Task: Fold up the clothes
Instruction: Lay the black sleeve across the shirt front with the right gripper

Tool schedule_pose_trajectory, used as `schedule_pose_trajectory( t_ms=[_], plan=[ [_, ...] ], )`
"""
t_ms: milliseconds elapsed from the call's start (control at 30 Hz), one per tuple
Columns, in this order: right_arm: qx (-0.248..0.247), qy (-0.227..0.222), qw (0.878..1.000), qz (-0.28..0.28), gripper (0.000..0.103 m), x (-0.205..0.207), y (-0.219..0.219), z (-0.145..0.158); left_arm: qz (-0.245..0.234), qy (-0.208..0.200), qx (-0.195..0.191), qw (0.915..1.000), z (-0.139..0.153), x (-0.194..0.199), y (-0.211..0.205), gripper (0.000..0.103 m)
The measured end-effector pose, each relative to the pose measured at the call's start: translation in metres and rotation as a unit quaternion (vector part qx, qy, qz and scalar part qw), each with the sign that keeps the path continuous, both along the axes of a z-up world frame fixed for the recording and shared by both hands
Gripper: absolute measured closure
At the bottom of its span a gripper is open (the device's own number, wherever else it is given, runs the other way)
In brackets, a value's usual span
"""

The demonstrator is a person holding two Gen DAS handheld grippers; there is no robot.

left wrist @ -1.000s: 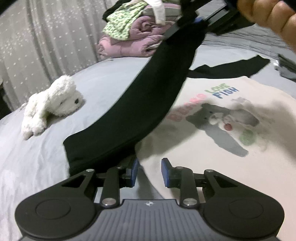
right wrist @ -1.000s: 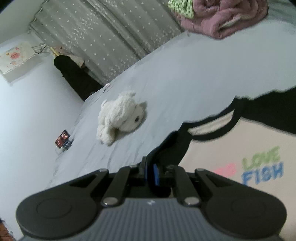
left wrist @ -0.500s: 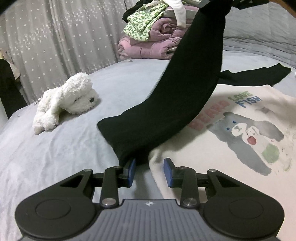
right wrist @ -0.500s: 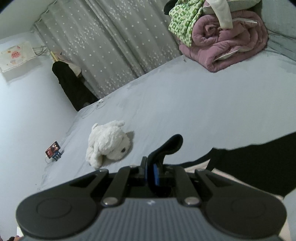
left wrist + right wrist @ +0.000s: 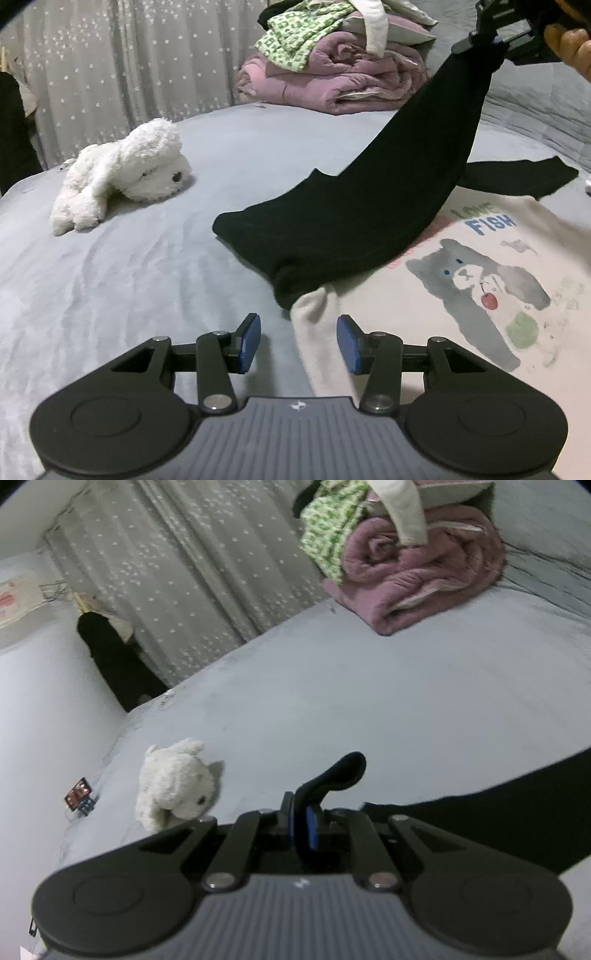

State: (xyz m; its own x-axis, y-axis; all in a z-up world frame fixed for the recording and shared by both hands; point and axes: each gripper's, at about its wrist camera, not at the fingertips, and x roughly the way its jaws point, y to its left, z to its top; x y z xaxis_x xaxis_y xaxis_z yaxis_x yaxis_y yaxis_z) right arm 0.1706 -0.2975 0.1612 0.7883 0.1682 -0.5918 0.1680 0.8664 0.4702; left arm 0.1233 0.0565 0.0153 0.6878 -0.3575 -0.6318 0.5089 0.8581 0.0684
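One wide grey bed (image 5: 155,295) is seen carrying everything, with a folded purple quilt stack (image 5: 332,85) at its far end and a white plush toy dog (image 5: 122,177) lying well apart from the work. Spread on the bed is a cream sweatshirt with black sleeves and a bear print (image 5: 461,295); one long black sleeve (image 5: 369,221) is lifted across its chest.

Risk, as judged: the sleeve could slip or be laid crooked, because it is pinched only at the cuff and hangs slack. The body could also be dragged and wrinkled if the sleeve is pulled taut.

Right gripper (image 5: 301,825): fingers clenched on the black cuff. Left gripper (image 5: 297,341): fingers opening, partway apart, nothing grasped; the cream edge lies just beyond them.
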Motion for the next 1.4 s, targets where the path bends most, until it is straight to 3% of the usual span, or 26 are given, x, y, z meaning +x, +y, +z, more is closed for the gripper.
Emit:
schedule_pose_trajectory(
  t_ms=[200, 433, 467, 500, 567, 700, 1000, 1067, 1167, 1400],
  plan=[
    [0.029, 0.019, 0.999, -0.018, 0.096, -0.001, -0.025, -0.027, 0.006, 0.006, -0.045, 0.9989, 0.010, 0.003, 0.007, 0.057],
    [0.079, 0.031, 0.995, -0.045, 0.096, -0.014, -0.060, -0.054, 0.066, 0.027, -0.062, 0.9955, -0.003, 0.022, 0.008, 0.055],
    [0.082, 0.035, 0.995, -0.049, 0.096, -0.016, -0.064, -0.059, 0.071, 0.035, -0.069, 0.9945, -0.005, 0.025, 0.009, 0.061],
    [0.080, 0.040, 0.995, -0.052, 0.096, -0.017, -0.068, -0.063, 0.069, 0.038, -0.075, 0.9941, -0.006, 0.026, 0.008, 0.071],
    [0.077, 0.053, 0.994, -0.056, 0.096, -0.019, -0.072, -0.073, 0.062, 0.038, -0.079, 0.9942, -0.005, 0.026, 0.005, 0.080],
    [0.068, 0.079, 0.992, -0.068, 0.096, -0.020, -0.080, -0.090, 0.070, 0.031, -0.073, 0.9943, -0.007, 0.023, 0.001, 0.086],
    [0.030, 0.124, 0.990, -0.067, 0.096, -0.018, -0.093, -0.122, 0.133, 0.078, -0.120, 0.9807, -0.004, 0.027, 0.018, 0.092],
    [0.026, 0.138, 0.988, -0.065, 0.096, -0.017, -0.094, -0.129, 0.137, 0.077, -0.120, 0.9803, -0.005, 0.026, 0.016, 0.092],
    [0.038, 0.122, 0.990, -0.059, 0.096, -0.018, -0.100, -0.125, 0.141, 0.077, -0.121, 0.9795, -0.007, 0.026, 0.016, 0.092],
    [-0.005, 0.156, 0.987, -0.038, 0.092, -0.002, -0.102, -0.142, 0.140, 0.088, -0.132, 0.9772, -0.006, 0.026, 0.022, 0.092]
  ],
)
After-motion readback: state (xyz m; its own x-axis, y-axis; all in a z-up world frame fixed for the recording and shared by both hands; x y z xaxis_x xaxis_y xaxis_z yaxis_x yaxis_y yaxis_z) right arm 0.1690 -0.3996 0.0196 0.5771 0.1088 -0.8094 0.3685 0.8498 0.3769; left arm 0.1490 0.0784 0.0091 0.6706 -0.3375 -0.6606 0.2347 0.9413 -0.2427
